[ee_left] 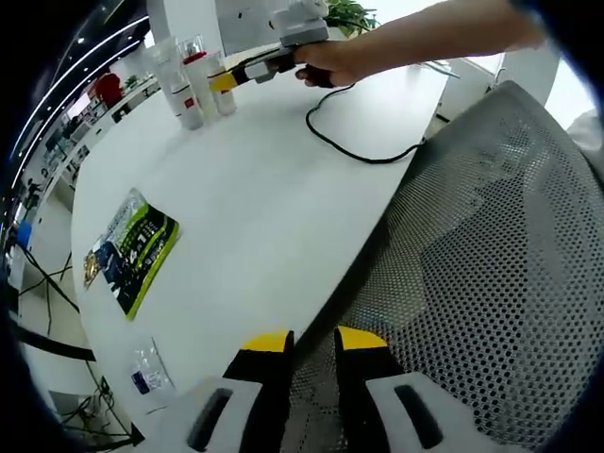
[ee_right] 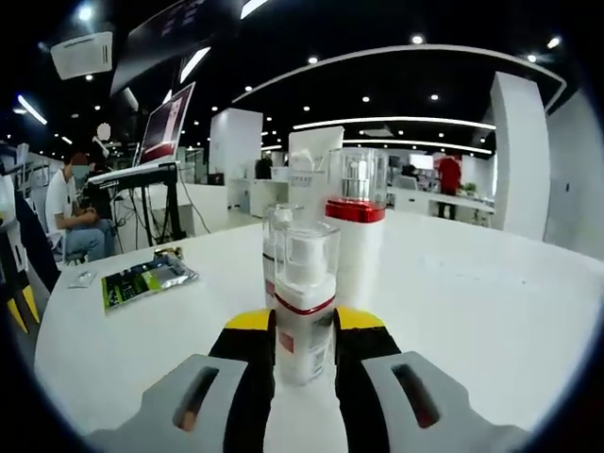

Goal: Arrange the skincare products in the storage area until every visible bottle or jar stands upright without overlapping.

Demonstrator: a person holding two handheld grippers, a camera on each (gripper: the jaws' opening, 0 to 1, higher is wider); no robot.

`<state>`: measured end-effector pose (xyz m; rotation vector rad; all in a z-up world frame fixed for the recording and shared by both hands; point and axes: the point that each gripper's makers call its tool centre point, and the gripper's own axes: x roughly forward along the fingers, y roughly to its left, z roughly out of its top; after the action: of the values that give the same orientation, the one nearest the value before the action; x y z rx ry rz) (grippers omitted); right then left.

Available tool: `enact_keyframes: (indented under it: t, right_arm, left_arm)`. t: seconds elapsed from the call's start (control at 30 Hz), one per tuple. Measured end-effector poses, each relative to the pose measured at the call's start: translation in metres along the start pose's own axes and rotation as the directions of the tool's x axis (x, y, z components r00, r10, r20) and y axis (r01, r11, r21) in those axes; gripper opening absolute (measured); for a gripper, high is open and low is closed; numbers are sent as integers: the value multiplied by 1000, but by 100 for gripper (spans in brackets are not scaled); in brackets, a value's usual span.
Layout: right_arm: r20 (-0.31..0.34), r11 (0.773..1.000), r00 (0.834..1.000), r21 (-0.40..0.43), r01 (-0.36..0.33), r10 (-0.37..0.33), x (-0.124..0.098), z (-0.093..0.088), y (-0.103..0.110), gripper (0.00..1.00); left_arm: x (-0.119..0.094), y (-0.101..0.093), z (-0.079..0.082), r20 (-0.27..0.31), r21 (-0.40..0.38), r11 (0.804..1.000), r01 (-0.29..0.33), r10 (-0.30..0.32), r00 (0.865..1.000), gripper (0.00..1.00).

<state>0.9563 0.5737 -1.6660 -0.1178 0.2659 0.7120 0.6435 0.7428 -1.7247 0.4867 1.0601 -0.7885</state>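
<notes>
Three upright bottles (ee_left: 193, 85) cluster at the table's (ee_left: 283, 208) far end. The right gripper (ee_right: 304, 330) grips the small bottle (ee_right: 304, 302) dead ahead, upright, just before the tall bottle (ee_right: 356, 236). Well apart, the left gripper (ee_left: 311, 344) hangs slightly parted, empty.

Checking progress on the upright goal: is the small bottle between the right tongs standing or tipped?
Standing upright: the small bottle rests base-down on the white table, clear cap on top.

The tabletop (ee_left: 274, 198) is viewed from its far edge in the left gripper view; the bottles (ee_right: 307, 302), shared by both, are seen close and low in the right gripper view.
</notes>
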Motion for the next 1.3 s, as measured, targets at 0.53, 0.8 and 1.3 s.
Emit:
enact_keyframes:
  t: [0.53,0.8,1.3]
  right_arm:
    - [-23,1000,1000,10,5,-4,-21,-7,-10,26]
    - [-4,999,1000,23,23,-23,-15,4,-16,26]
    - [-20,999,999,22,31,-30,-5,8,-24,26]
  left_arm:
    - [2,0,-4,-25,-4,1000,2,-3,1000,18]
    - [1,0,-1,-11,-2,1000,0,0,1000,18]
    - [0,3,1,1,-8,1000,-14,14,1000,18]
